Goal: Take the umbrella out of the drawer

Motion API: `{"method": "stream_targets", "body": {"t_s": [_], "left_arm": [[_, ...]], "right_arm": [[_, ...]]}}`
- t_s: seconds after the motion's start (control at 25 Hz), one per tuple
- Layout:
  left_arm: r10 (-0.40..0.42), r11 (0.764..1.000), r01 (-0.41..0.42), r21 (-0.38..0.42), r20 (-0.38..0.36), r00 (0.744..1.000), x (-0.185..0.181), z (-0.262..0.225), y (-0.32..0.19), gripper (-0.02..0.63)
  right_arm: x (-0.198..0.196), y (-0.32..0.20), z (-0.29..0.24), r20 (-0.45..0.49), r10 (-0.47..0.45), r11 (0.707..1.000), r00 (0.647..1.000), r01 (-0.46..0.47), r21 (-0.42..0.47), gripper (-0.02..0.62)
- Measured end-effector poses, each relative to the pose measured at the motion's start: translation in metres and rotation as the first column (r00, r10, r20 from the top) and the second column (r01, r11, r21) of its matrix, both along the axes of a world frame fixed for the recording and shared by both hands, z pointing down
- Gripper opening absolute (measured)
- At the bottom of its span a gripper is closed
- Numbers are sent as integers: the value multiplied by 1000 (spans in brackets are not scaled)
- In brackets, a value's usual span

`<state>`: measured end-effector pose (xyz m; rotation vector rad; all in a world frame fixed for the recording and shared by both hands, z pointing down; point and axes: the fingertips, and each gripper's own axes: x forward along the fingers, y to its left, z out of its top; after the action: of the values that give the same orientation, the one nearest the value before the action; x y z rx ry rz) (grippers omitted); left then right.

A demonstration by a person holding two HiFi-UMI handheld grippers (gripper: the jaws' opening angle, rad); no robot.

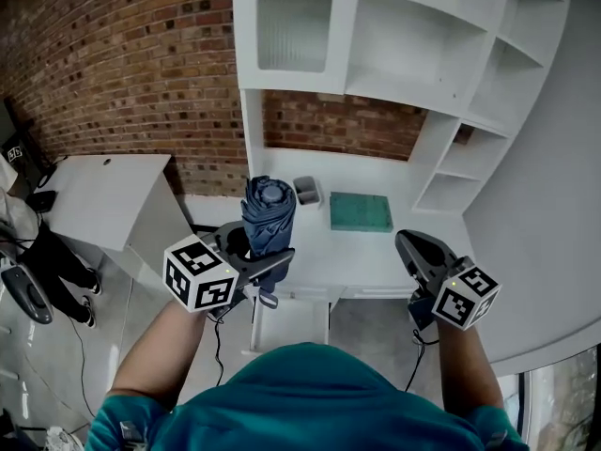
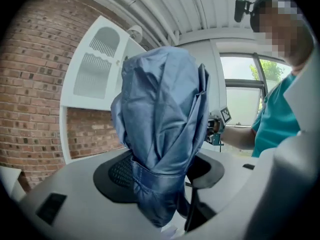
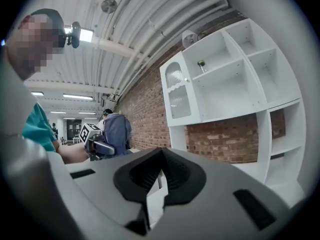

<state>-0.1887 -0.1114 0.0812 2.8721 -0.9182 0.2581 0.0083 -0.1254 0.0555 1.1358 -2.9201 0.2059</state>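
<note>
A folded blue umbrella (image 1: 268,209) stands upright in my left gripper (image 1: 255,252), whose jaws are shut on its lower part, above the desk's front edge. In the left gripper view the umbrella (image 2: 160,99) fills the middle, pinched between the dark pads (image 2: 117,171). Below the desk's front edge the white drawer (image 1: 291,322) stands pulled out. My right gripper (image 1: 406,240) hovers at the right over the desk edge, shut and empty, its tips meeting (image 3: 160,154). It sees the umbrella (image 3: 116,129) off to its left.
On the white desk (image 1: 376,252) lie a green mat (image 1: 361,211) and a small grey container (image 1: 307,192). A white hutch (image 1: 423,54) with open shelves rises behind. A white side table (image 1: 103,195) and a person's legs (image 1: 56,261) are at the left.
</note>
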Motion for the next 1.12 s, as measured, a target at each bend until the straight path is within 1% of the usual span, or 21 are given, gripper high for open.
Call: {"method": "stream_targets", "body": {"t_s": [0.08,0.2,0.4,0.6,0.8,1.12], "left_arm": [[4,1000,-4,6,-28,1000,-3,-18,3,278],[11,1000,-10,13,-50,999,-6,-38,8,279],[11,999,-9,48,-47,999,-7,-57,16,279],[16,998,-13,56,-67,998,-8,-80,14,279],[16,997,-11,71,-69,998,-8,-87,18,279],[24,997,-19,68,-71,997,-4,-85,16,279]], "right_arm": [[-1,-1,-12,1,8,1000,1000,-8,15,21],[-4,0,-29,-1,6,999,1000,-5,44,21],[-8,4,-47,0,-7,996,1000,7,84,21],[-9,-3,-69,10,-8,995,1000,7,103,21],[-9,-2,-73,18,0,993,1000,-3,115,21],[-8,-7,-70,9,14,993,1000,-15,120,21]]}}
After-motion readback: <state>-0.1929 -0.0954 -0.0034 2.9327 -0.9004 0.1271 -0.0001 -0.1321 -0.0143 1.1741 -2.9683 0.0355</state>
